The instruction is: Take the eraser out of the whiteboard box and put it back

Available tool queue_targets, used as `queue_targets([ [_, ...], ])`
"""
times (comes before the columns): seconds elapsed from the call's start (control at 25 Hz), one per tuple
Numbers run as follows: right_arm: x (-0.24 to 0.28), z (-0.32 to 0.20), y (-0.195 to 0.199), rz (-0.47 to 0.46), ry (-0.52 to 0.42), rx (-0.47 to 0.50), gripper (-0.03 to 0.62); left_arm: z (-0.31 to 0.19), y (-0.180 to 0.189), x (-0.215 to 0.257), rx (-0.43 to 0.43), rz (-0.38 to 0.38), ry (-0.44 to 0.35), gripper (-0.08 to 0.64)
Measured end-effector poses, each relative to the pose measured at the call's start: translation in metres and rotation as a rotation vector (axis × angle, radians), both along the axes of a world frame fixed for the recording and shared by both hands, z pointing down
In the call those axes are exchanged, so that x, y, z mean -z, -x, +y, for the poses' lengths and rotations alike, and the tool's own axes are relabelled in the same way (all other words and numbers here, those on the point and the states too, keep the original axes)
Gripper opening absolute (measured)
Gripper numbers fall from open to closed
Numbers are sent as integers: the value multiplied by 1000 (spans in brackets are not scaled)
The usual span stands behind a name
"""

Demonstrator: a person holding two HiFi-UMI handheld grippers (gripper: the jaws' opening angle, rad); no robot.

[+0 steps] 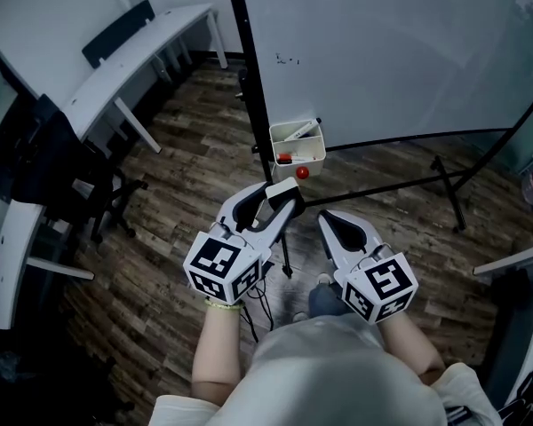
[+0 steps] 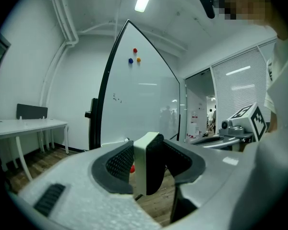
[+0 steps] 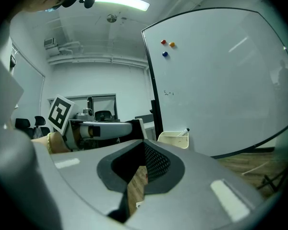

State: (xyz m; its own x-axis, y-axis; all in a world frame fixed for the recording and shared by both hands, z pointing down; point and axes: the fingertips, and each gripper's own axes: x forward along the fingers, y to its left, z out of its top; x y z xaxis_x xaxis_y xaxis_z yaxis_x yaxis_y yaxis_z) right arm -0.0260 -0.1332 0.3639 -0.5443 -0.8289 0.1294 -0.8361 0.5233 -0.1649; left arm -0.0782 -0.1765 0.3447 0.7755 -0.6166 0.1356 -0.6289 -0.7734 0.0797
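White surface fills the top of the head view: the whiteboard [image 1: 382,51] stands on a dark wood floor [image 1: 195,149], with the whiteboard box [image 1: 302,159] (a marker [image 1: 300,131] lies in it) at its lower left corner. Near the box but clear of it, the left gripper [image 1: 280,201] clamps the eraser [image 2: 149,162] upright between its pads. The right gripper [image 1: 327,218] beside it has its jaws drawn together on nothing.
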Motion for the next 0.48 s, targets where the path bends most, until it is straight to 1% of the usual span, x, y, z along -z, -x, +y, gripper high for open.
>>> queue_targets([
  [0.48,-3,37,4,3,3,-4,8,47,10,-13,24,18,19,194],
])
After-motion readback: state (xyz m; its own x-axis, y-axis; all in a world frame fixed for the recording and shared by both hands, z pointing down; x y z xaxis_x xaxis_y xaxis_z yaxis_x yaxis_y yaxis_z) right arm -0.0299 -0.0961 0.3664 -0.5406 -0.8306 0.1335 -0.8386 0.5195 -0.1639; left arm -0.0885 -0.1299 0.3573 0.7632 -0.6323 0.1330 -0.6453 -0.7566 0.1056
